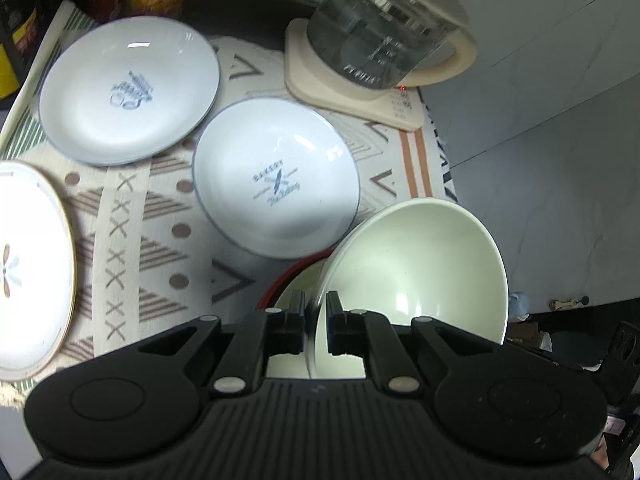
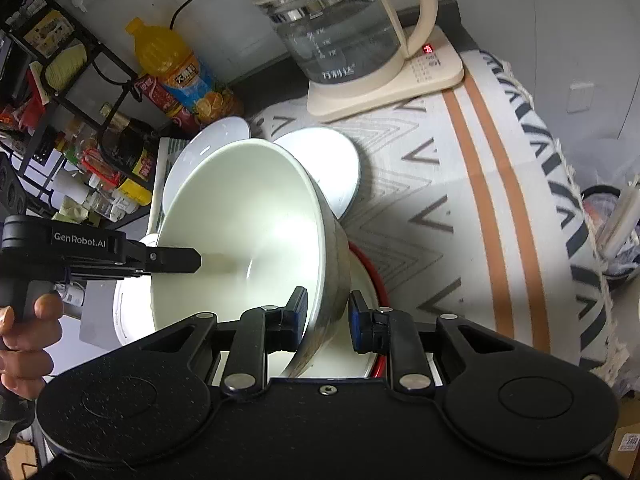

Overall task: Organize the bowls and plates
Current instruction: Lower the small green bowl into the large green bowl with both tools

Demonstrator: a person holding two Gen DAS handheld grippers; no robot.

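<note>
the left gripper (image 1: pixel 315 312) is closed tight on the rim of a big pale green bowl (image 1: pixel 416 268), with one black finger on each side of the thin wall. the same bowl is gripped at another part of its rim by the right gripper (image 2: pixel 326 312). there the jaws are open only a little and the blue pads (image 2: pixel 357 322) are set on each side of the wall. the bowl is held tilted in the air, with its open side turned to the left in the right wrist view. in that view the left gripper is seen from the side, and a person's hand (image 2: pixel 24 340) is wrapped round its handle.

just under the tilted bowl, a bowl with a red rim (image 2: pixel 370 270) is seen on the patterned cloth (image 1: pixel 148 216). it cannot be told if the two bowls touch.

three plates are laid flat on the cloth. a white plate with blue bakery writing (image 1: pixel 276 178) is just behind the bowls. a second white plate with a blue picture (image 1: pixel 130 90) is a bit further back. a white plate with a gold edge (image 1: pixel 28 268) is at the left side of the left wrist view.

a glass kettle with a cream handle (image 2: pixel 348 28) is stood on its cream base at the back of the cloth. an orange juice bottle (image 2: pixel 180 72) and a black wire shelf of jars (image 2: pixel 60 120) are seen by the wall.
</note>
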